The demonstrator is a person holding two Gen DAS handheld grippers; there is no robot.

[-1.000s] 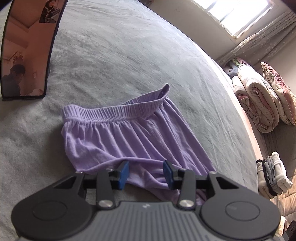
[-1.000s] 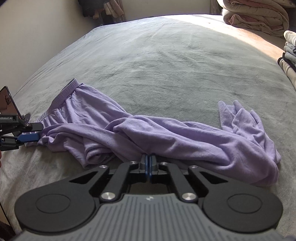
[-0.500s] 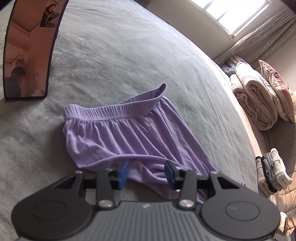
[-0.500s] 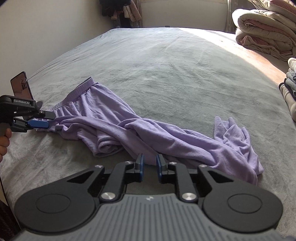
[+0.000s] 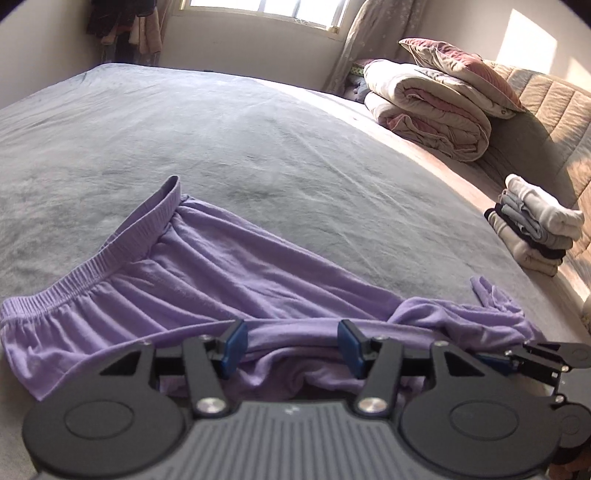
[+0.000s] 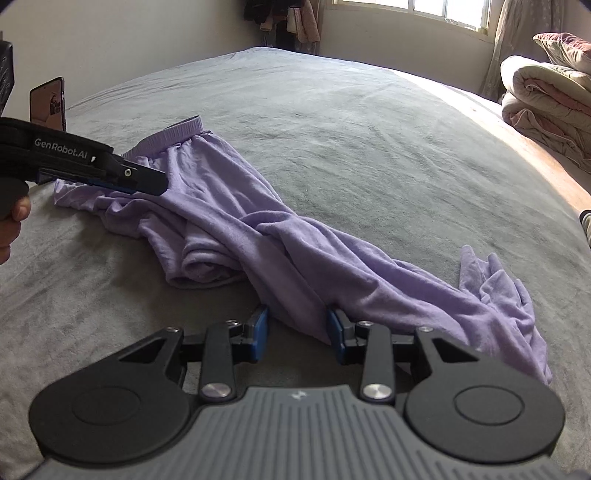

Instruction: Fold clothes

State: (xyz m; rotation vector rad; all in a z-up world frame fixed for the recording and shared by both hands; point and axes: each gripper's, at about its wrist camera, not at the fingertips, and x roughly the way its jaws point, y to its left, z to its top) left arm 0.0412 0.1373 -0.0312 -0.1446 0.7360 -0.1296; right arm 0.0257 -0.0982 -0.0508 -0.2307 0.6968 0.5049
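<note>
Lilac trousers [image 5: 207, 280] with an elastic waistband [image 5: 147, 229] lie crumpled on the grey bed [image 5: 258, 140]. My left gripper [image 5: 291, 343] is open, low over the rumpled seat of the trousers, with a fold of cloth lying between its blue pads. In the right wrist view it [image 6: 147, 182] reaches in from the left, just below the waistband, held by a hand [image 6: 11, 221]. My right gripper [image 6: 297, 328] is open at the near edge of the trouser leg [image 6: 332, 266], and a ridge of that leg runs between its fingers. The leg ends [image 6: 498, 295] bunch at the right.
Rolled quilts and a pillow [image 5: 436, 107] are piled at the far right by a padded headboard [image 5: 554, 96]. A stack of folded clothes [image 5: 535, 229] sits on the bed's right edge. A phone on a stand [image 6: 48, 103] is at the left. A window [image 6: 424, 11] and hanging clothes [image 6: 288, 22] are behind.
My right gripper has gone from shut to open and sits around a ridge of the trouser leg. My left gripper has swung to the right along the trousers, still open.
</note>
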